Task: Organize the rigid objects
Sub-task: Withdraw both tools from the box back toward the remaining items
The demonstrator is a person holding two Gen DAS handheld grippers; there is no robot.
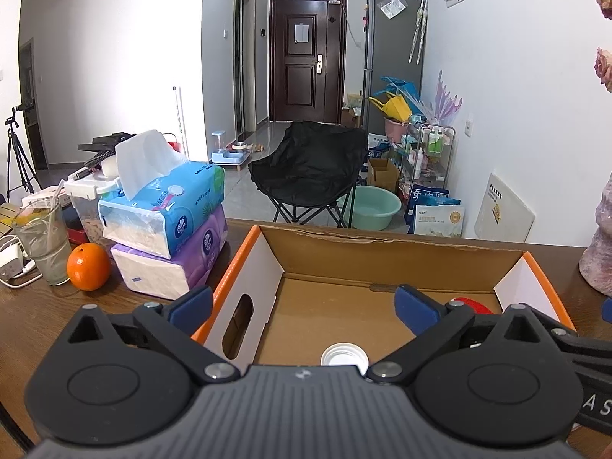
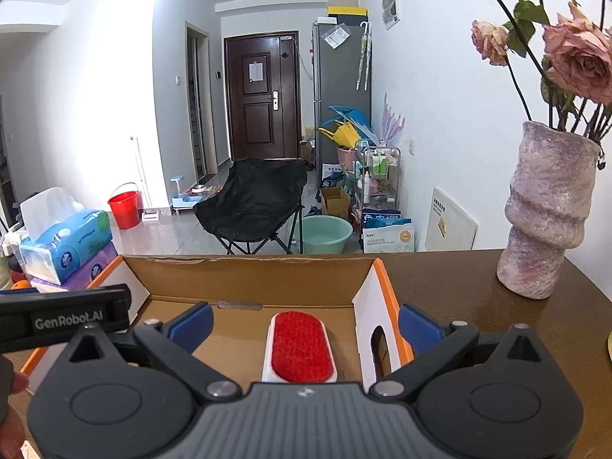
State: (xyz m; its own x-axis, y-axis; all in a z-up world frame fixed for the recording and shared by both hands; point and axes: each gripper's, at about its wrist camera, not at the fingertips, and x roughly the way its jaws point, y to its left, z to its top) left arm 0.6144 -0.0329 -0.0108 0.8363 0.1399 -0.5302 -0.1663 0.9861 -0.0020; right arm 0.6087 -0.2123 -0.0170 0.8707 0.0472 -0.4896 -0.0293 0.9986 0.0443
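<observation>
An open cardboard box point(image 1: 382, 252) with orange edges stands on the brown table; it also shows in the right wrist view point(image 2: 248, 275). Inside lie a white bottle cap point(image 1: 344, 355) and a white brush with a red pad point(image 2: 300, 348), whose red edge shows in the left wrist view point(image 1: 472, 304). My left gripper point(image 1: 304, 310) is open and empty above the box's left half. My right gripper point(image 2: 306, 325) is open and empty, straddling the box's right wall above the brush.
Stacked tissue packs point(image 1: 172, 222), an orange point(image 1: 88, 266) and a glass with a straw point(image 1: 40, 237) stand left of the box. A pink vase with dried roses point(image 2: 547, 214) stands on the right. The table's far edge runs behind the box.
</observation>
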